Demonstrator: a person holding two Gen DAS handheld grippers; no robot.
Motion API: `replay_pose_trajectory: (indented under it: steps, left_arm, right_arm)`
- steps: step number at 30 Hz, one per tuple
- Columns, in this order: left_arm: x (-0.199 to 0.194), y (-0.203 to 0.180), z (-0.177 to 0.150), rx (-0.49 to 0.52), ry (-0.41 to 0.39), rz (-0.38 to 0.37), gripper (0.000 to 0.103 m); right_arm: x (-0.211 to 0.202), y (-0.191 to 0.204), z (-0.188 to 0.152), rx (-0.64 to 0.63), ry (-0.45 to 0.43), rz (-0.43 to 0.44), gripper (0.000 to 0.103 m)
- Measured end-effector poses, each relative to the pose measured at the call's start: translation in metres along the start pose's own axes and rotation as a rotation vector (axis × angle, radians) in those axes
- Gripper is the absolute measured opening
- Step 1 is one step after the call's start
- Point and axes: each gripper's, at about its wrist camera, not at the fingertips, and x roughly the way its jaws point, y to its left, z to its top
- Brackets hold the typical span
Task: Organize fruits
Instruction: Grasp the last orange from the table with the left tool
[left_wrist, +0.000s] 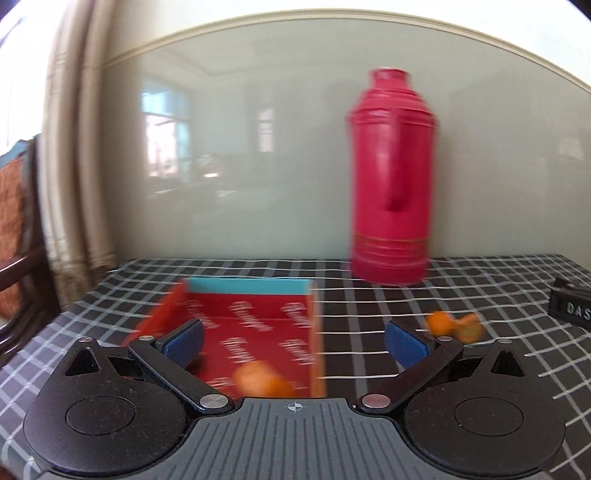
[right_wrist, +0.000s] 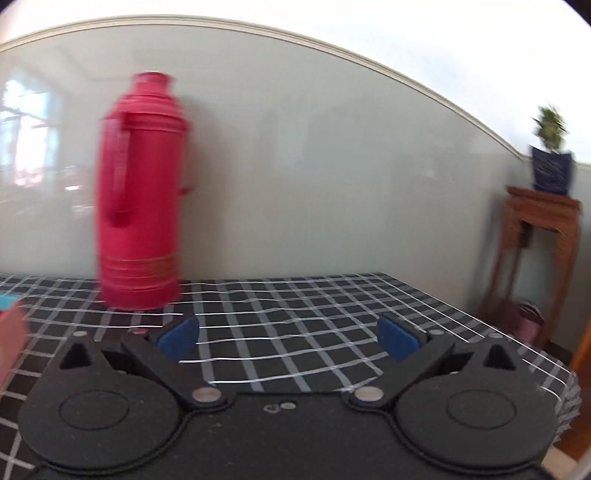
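Note:
In the left wrist view an open red cardboard box (left_wrist: 258, 332) with a teal rim sits on the checked tablecloth. A blurred orange fruit (left_wrist: 258, 378) lies inside it near the front. Two more orange fruits (left_wrist: 456, 325) lie on the cloth to the right of the box. My left gripper (left_wrist: 293, 341) is open and empty, above the box's right part. My right gripper (right_wrist: 288, 338) is open and empty over bare cloth. The box's corner (right_wrist: 11, 332) shows at the left edge of the right wrist view.
A tall red thermos (left_wrist: 391, 184) stands at the back by the wall, and shows in the right wrist view (right_wrist: 140, 192). A black labelled block (left_wrist: 572, 308) is at the right. The table's right edge (right_wrist: 535, 354) is near; a wooden stand (right_wrist: 539, 251) with a potted plant is beyond.

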Motion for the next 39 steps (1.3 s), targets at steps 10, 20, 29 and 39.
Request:
replay_pose_trajectory:
  steps: [10,20,29,39]
  left_arm:
    - [0.052,-0.1,0.007,0.087,0.085,-0.16,0.099]
    - [0.111,-0.118,0.006,0.162,0.185,-0.086,0.08]
    - [0.136,-0.145,-0.002,0.203,0.211,-0.116,0.078]
    - [0.152,-0.153,0.002,0.176,0.234,-0.162,0.05]
  right_arm:
    - [0.014,-0.049,0.002,0.082,0.0,-0.051,0.097]
    - [0.009,-0.073,0.006,0.142,-0.022,-0.027,0.097]
    - [0.008,-0.081,0.008,0.165,-0.028,-0.031,0.097]
    - [0.005,-0.085,0.009,0.166,-0.075,-0.139,0.097]
